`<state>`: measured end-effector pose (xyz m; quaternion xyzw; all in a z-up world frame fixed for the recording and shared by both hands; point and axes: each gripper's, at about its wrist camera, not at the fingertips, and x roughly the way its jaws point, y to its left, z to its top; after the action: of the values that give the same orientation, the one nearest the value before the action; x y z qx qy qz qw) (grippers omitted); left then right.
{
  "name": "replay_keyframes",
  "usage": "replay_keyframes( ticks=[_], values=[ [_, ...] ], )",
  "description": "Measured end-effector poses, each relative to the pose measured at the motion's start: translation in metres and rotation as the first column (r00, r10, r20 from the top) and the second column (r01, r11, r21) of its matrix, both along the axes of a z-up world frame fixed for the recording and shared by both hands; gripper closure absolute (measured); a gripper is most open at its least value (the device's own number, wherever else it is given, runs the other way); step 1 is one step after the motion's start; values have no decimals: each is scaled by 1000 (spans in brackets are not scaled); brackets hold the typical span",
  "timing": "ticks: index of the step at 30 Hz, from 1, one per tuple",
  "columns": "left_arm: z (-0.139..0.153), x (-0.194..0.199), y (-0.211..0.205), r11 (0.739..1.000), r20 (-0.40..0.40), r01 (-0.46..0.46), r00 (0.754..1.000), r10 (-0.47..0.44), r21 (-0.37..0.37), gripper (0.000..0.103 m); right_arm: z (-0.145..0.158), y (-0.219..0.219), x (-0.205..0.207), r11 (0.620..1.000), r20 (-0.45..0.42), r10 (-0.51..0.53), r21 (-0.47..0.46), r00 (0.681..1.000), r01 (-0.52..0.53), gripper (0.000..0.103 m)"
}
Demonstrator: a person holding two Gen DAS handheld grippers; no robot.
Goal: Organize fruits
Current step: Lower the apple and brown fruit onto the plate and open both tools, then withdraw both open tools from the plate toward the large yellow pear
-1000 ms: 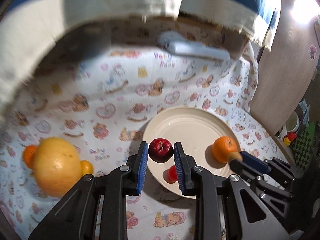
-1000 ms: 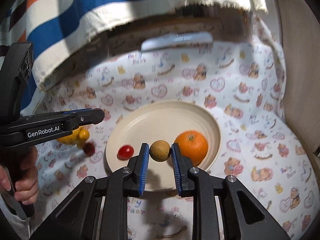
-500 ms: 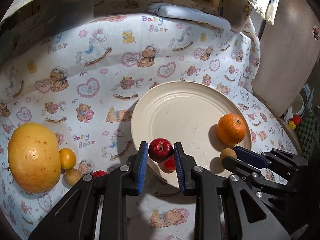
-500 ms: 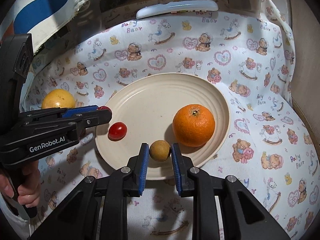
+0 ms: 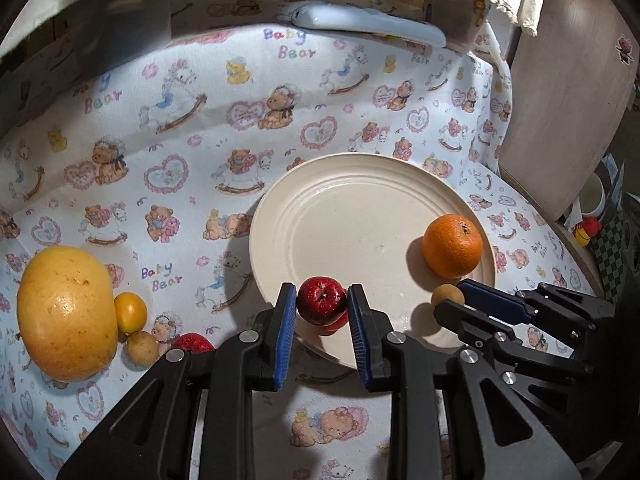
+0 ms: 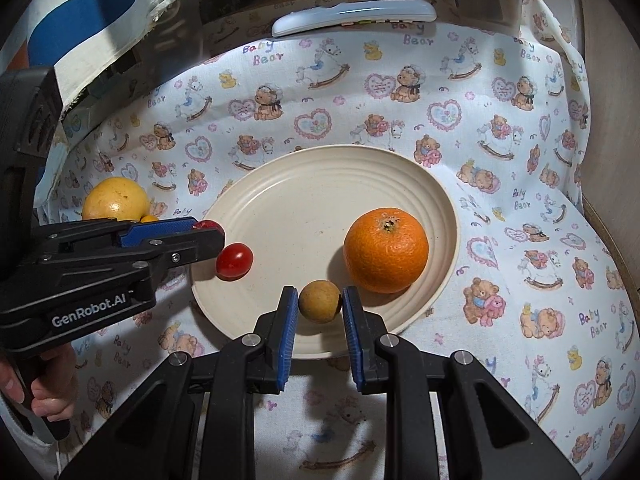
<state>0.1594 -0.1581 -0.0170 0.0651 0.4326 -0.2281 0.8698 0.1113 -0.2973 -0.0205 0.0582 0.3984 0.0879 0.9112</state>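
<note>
Currently both tongs are over the near edge of the plate (image 5: 360, 184), each clenched on a fruit. Left tongs (image 5: 322, 312) grasp a small red apple (image 5: 321, 300); right tongs (image 6: 319, 306) grasp a small round tan fruit (image 6: 319, 301), just above the plate's near rim.

On the plate: an orange (image 6: 386, 250) at its right side, a cherry tomato (image 6: 234, 261) at its left edge, just beside the left tongs' tips.

Progress, as a judgement: partway. Two fruits sit on the plate, two more are about to go down, not yet released.

Left to do, well to the left of the plate: a big yellow grapefruit (image 5: 67, 312), a small yellow fruit (image 5: 130, 312) and a tan one (image 5: 143, 348) touching or just beside it, plus a red fruit (image 5: 192, 343) partly hidden by the tongs.

Surface: cloth with bear print (image 5: 180, 140). Beyond the plate, a white remote (image 6: 354, 16) at the far edge; striped fabric (image 6: 72, 24) hangs behind.
</note>
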Motion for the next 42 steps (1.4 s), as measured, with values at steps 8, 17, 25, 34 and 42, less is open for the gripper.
replay_keyframes(
  ticks=[8,17,25,34,42],
  values=[
    [8,-14,-9,998,-11,46,999,-46,30,78,2,0,-1,1000,-8,2,9,1000,-1,79],
    [1,-21,-21,995,-61,89,994,-86,48,78,16,-4,-11,1000,49,-13,5,999,12,79],
    [-6,-19,-24,993,-85,93,993,-88,66,78,16,-5,-12,1000,49,-16,9,999,16,79],
    [-7,-18,-25,992,-72,92,994,-86,85,78,17,-6,-12,1000,52,-20,6,998,20,79],
    [-7,-19,-24,991,-62,91,994,-85,94,77,18,-6,-14,1000,67,-20,8,998,20,79]
  ],
)
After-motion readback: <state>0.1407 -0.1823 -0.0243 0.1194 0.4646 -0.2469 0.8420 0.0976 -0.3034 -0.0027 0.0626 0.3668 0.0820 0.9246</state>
